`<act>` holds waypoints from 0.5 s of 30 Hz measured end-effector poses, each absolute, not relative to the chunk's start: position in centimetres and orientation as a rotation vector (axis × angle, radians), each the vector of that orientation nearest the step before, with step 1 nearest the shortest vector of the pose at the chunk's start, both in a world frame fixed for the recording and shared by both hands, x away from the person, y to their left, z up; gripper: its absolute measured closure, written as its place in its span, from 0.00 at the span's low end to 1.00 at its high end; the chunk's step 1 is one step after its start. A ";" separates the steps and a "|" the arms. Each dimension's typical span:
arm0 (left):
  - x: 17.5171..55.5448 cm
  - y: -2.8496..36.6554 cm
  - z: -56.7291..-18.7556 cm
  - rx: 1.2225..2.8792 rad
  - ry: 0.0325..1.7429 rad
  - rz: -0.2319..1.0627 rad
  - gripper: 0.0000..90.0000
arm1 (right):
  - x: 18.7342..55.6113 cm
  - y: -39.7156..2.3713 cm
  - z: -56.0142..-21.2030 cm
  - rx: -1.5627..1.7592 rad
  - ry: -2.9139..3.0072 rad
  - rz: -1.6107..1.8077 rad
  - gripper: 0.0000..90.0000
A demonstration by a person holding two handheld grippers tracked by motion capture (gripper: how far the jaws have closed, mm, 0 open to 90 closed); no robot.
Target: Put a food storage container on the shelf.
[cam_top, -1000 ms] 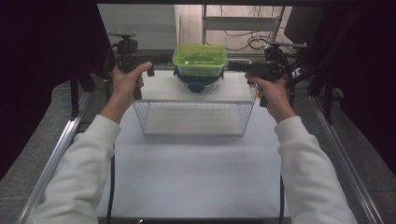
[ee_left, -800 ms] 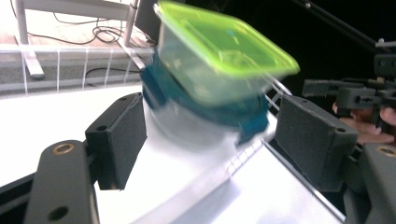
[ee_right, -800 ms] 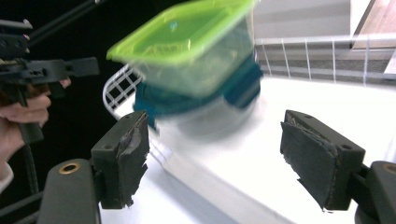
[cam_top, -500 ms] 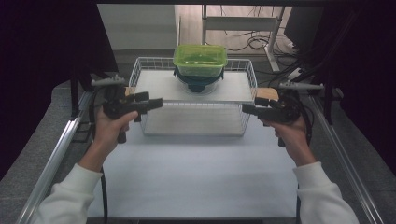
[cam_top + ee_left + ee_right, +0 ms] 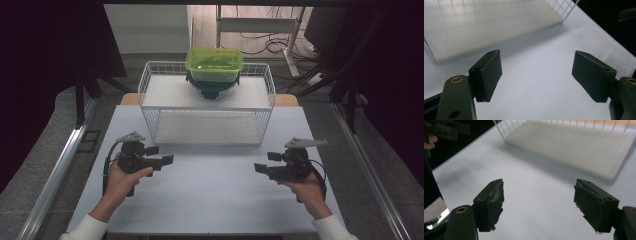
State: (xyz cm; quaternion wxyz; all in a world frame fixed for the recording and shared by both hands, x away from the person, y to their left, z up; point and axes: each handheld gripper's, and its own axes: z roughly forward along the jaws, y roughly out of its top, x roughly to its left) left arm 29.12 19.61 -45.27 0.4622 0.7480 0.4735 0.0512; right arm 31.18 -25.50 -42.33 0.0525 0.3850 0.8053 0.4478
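Grey floor [image 5: 45, 150], dark curtains [image 5: 50, 50], tangled cables [image 5: 270, 45]

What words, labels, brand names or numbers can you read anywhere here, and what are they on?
None: no readable text anywhere.
green-lidded container: no legible label.
wire basket: no tag.
left gripper and right gripper: no markings legible.

- The left gripper [image 5: 167, 160] has moved away from the wire basket [image 5: 207, 131], down toward the person.
- The right gripper [image 5: 260, 167] did too.
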 end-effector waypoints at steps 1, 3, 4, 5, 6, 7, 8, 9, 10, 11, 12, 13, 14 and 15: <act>29.0 19.6 -45.6 1.849 1.168 0.123 0.26 | 31.0 -25.5 -43.0 1.177 2.462 1.337 0.26; 28.6 19.7 -46.2 1.856 1.176 0.116 0.26 | 30.8 -25.6 -43.8 1.190 2.465 1.321 0.26; 28.5 19.7 -46.4 1.859 1.178 0.112 0.26 | 30.8 -25.6 -44.0 1.202 2.471 1.316 0.26; 28.4 19.7 -46.5 1.863 1.176 0.114 0.26 | 30.9 -25.6 -44.2 1.210 2.471 1.312 0.26; 28.4 19.7 -46.5 1.862 1.177 0.121 0.26 | 31.2 -25.5 -44.2 1.219 2.464 1.315 0.26; 28.4 19.7 -46.4 1.860 1.178 0.126 0.26 | 31.2 -25.5 -44.2 1.219 2.464 1.315 0.26; 28.4 19.7 -46.5 1.864 1.176 0.135 0.26 | 31.3 -25.5 -44.1 1.218 2.456 1.327 0.26; 28.4 19.7 -46.5 1.864 1.176 0.135 0.26 | 31.3 -25.5 -44.1 1.218 2.456 1.327 0.26; 28.4 19.6 -46.6 1.875 1.175 0.148 0.26 | 31.3 -25.5 -44.0 1.214 2.450 1.325 0.26; 28.4 19.6 -46.7 1.881 1.179 0.160 0.26 | 31.2 -25.5 -44.0 1.214 2.445 1.327 0.26; 28.5 19.6 -46.8 1.885 1.177 0.159 0.26 | 31.2 -25.6 -44.0 1.215 2.440 1.333 0.26; 28.5 19.6 -47.0 1.883 1.180 0.154 0.26 | 31.1 -25.8 -44.0 1.223 2.436 1.335 0.26; 28.5 19.6 -47.0 1.888 1.177 0.157 0.25 | 31.0 -26.1 -44.0 1.229 2.424 1.344 0.25; 28.5 19.6 -47.1 1.893 1.176 0.163 0.25 | 31.0 -26.1 -44.0 1.229 2.424 1.344 0.25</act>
